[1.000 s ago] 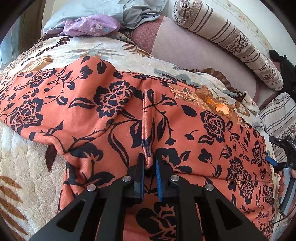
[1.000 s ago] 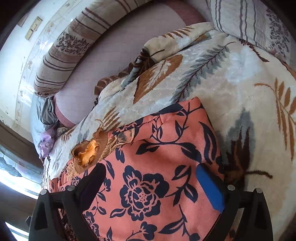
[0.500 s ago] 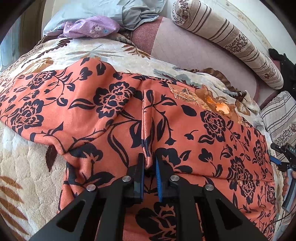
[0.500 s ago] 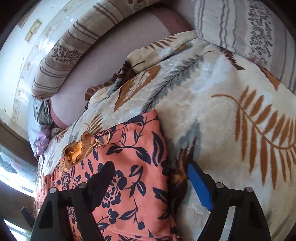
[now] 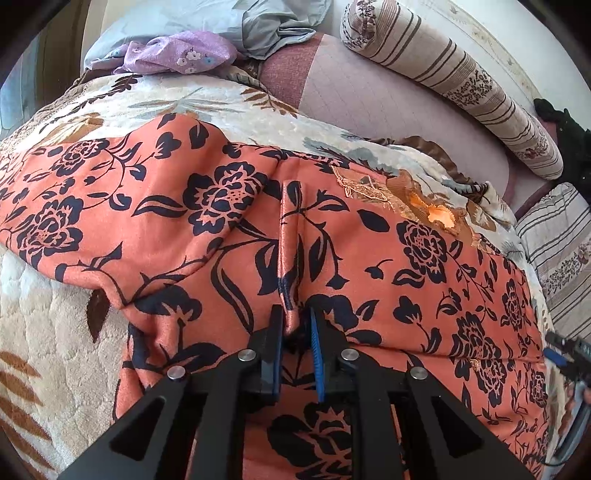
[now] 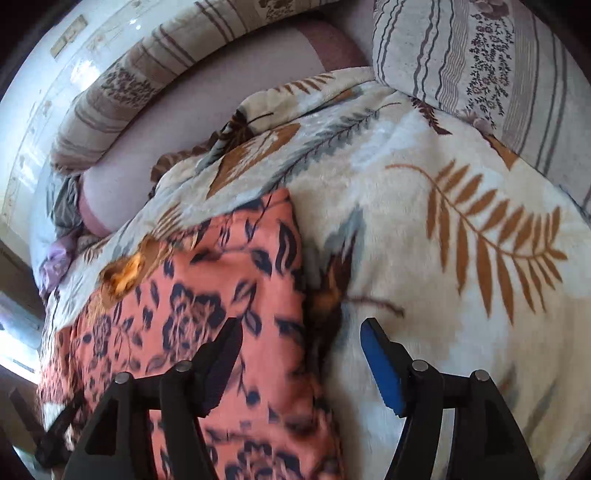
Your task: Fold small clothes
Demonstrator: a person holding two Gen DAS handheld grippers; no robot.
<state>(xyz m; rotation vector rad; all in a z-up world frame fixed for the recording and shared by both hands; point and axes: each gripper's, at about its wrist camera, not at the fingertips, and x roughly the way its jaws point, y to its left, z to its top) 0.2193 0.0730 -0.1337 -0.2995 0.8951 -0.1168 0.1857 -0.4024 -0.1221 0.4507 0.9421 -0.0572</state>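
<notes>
An orange garment with a dark blue flower print (image 5: 369,258) lies spread on a cream leaf-print blanket (image 5: 44,332). My left gripper (image 5: 296,325) is shut on a raised pleat of this garment near its front edge. In the right wrist view the garment (image 6: 192,302) fills the lower left, with its right edge running between the jaws. My right gripper (image 6: 299,347) is open, with one finger over the cloth and the blue-padded finger (image 6: 380,365) over the blanket (image 6: 461,258). The right gripper also shows at the far right of the left wrist view (image 5: 569,350).
A long striped bolster (image 5: 454,81) lies along the back on a mauve sheet (image 5: 369,96). A purple floral cloth (image 5: 177,55) and grey-blue cloth (image 5: 258,29) are heaped at the back left. A striped pillow (image 6: 498,66) lies at the right.
My right gripper has slid right, off the garment's middle to its right edge, and its view is blurred with motion. My left gripper keeps its hold and has barely moved.
</notes>
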